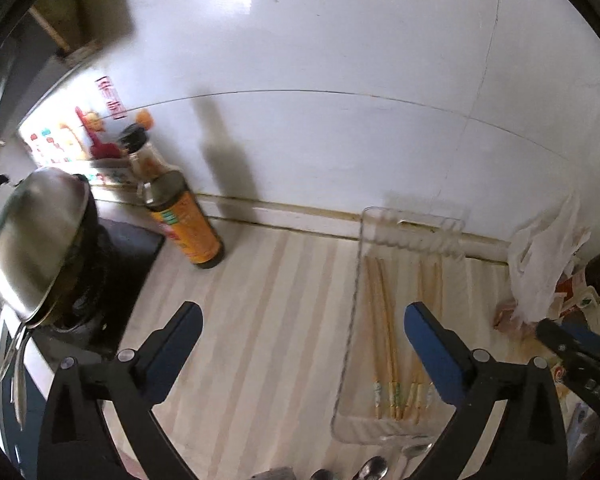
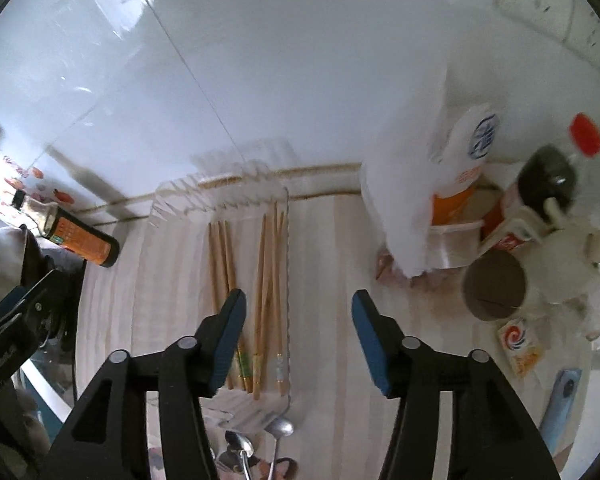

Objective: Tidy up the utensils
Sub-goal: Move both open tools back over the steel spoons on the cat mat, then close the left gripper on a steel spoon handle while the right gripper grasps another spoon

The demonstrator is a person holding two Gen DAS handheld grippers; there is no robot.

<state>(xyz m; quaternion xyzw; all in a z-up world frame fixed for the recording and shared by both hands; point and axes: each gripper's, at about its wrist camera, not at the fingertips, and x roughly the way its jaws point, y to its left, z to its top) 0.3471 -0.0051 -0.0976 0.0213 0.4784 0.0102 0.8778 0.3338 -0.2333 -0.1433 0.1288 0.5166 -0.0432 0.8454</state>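
Observation:
Several wooden chopsticks (image 1: 384, 320) (image 2: 266, 276) lie lengthwise in two loose bunches in a clear plastic tray (image 1: 357, 280) (image 2: 153, 220) on the striped counter. Spoons (image 1: 374, 469) (image 2: 281, 428) lie just in front of the tray's near end. My left gripper (image 1: 304, 318) is open over bare counter left of the tray, with its right finger over the tray's right side. My right gripper (image 2: 300, 306) is open with nothing between its fingers. Its left finger overlaps the chopsticks' near ends and its right finger is over the counter beside the tray.
An orange-labelled sauce bottle (image 1: 184, 220) (image 2: 80, 236) stands at the wall, left of the tray. A steel pot lid (image 1: 36, 240) sits on the stove at far left. A white plastic bag (image 2: 404, 200), bottles, a cardboard roll (image 2: 496, 288) and packets crowd the right.

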